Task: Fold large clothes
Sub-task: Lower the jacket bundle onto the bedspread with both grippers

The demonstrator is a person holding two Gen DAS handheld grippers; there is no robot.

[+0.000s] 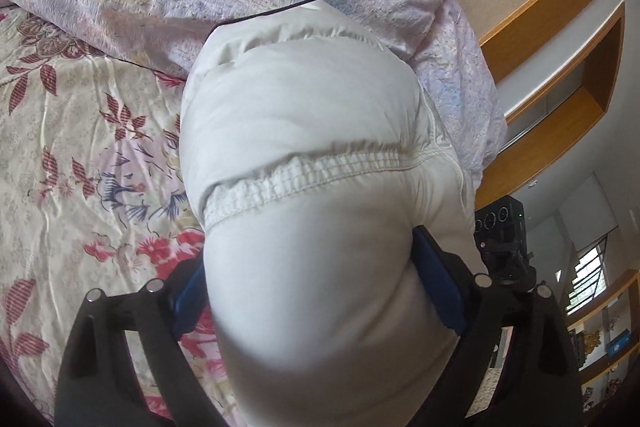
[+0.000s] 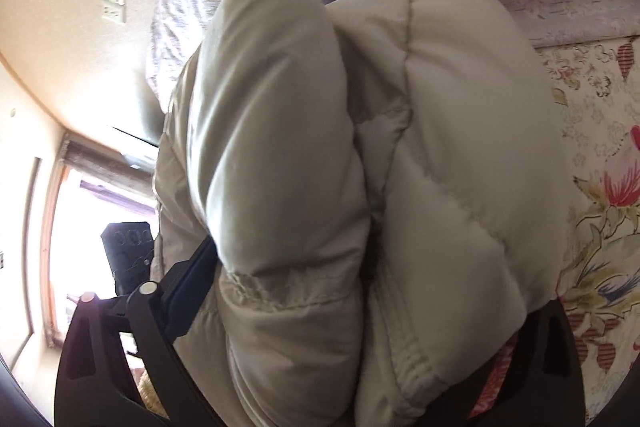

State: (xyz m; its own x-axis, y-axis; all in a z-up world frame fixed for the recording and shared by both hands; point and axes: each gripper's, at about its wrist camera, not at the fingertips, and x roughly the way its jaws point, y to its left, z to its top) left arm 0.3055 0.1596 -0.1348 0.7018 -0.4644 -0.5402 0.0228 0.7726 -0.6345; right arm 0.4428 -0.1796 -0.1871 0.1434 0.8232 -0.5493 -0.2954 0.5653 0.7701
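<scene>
Left gripper (image 1: 316, 291): clamps the white puffer jacket (image 1: 304, 131), lifting it above the bed (image 1: 80, 131).
Right gripper (image 2: 360, 307): jaws wide, squeezing the bulky folded bundle to keep its layers together.

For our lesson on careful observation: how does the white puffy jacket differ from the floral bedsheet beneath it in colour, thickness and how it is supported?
The white puffy jacket is plain off-white; the floral bedsheet carries red and blue flowers. The jacket is thick, quilted and bunched; the bedsheet lies thin and flat. The jacket is gripped by the left gripper and right gripper; the bedsheet is not gripped. Both are soft fabric.
</scene>
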